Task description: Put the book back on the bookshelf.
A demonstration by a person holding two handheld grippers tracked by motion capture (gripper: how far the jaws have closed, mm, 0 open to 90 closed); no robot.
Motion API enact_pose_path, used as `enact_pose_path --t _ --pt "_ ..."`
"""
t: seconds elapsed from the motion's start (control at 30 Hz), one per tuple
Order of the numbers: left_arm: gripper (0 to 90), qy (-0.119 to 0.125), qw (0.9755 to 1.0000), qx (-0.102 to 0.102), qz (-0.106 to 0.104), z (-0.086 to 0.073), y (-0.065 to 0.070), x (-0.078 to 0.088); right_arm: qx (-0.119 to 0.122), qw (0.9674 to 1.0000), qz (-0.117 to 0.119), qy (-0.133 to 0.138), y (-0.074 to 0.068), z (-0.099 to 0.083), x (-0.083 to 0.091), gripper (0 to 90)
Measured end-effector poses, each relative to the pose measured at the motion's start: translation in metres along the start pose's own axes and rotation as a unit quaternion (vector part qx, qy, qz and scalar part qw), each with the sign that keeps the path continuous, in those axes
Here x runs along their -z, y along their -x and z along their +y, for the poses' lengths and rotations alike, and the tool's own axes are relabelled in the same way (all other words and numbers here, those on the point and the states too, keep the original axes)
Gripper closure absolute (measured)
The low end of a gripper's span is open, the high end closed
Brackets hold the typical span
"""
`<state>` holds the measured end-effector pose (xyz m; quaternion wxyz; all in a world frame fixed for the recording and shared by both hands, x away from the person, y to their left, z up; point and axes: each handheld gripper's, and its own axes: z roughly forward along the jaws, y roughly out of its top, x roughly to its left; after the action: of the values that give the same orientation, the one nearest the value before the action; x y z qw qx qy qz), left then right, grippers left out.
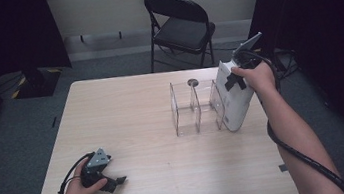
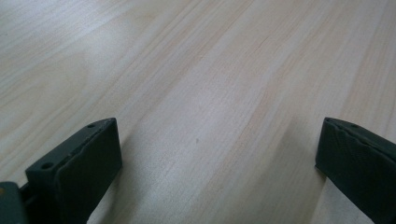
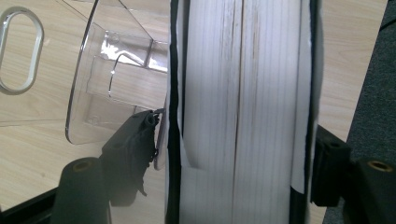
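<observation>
A thick white book (image 1: 235,101) with black cover edges stands upright on the table, leaning against the right end of a clear acrylic divider rack (image 1: 194,106). My right gripper (image 1: 235,81) comes down over the book's top. In the right gripper view the book's page edges (image 3: 243,107) run between the jaws of the right gripper (image 3: 238,154); the right pad lies close against the cover, and the left pad stands slightly off it, beside the rack's clear wall (image 3: 116,79). My left gripper (image 1: 115,182) rests low on the table near the front left, open, with bare wood between its jaws (image 2: 219,158).
The light wooden table (image 1: 126,108) has a small dark round spot (image 1: 192,82) just behind the rack. A black folding chair (image 1: 180,25) stands beyond the far edge. Dark curtains hang on both sides, and grey carpet surrounds the table.
</observation>
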<state>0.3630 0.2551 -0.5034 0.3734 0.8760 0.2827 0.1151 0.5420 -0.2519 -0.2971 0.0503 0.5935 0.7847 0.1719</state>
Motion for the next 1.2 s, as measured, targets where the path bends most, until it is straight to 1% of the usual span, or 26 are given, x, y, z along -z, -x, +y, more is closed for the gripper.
enact_pose_path --t 0.13,0.23,0.53,0.63,0.77,0.87,0.93,1.03,1.07,1.2 --pt "0.0 0.000 1.0000 0.000 0.000 0.000 0.000 0.000 0.011 0.9999 -0.001 -0.007 -0.001 -0.002 -0.002 27.1" --pt "0.0 0.000 1.0000 0.000 0.000 0.000 0.000 0.000 0.015 0.9999 0.001 -0.006 -0.002 -0.003 -0.001 26.8" --pt "0.0 0.000 1.0000 0.000 0.000 0.000 0.000 0.000 0.021 0.9997 0.007 -0.002 -0.002 -0.006 0.003 26.2" --pt "0.0 0.000 1.0000 0.000 0.000 0.000 0.000 0.000 0.025 0.9996 0.011 -0.006 -0.001 -0.009 0.004 25.7" --pt "0.0 0.000 1.0000 -0.001 0.001 0.000 0.000 0.000 0.029 0.9995 0.010 -0.006 -0.002 -0.011 0.008 25.3" --pt "0.0 0.000 1.0000 0.000 0.001 0.000 0.000 0.000 0.028 0.9995 0.014 -0.002 -0.001 -0.013 0.010 24.4" --pt "0.0 0.000 1.0000 -0.002 0.001 0.000 0.000 0.000 0.027 0.9994 0.019 -0.006 -0.001 -0.014 0.011 23.7" --pt "0.0 0.000 1.0000 -0.001 0.001 0.000 0.000 0.000 0.035 0.9992 0.021 -0.003 -0.001 -0.017 0.011 21.7" --pt "0.0 0.000 1.0000 0.000 0.000 0.000 0.000 0.000 0.032 0.9993 0.021 -0.003 -0.002 -0.018 0.012 21.7" --pt "0.0 -0.001 1.0000 0.000 0.001 0.000 0.000 0.000 0.036 0.9990 0.027 0.000 -0.001 -0.022 0.013 21.3"
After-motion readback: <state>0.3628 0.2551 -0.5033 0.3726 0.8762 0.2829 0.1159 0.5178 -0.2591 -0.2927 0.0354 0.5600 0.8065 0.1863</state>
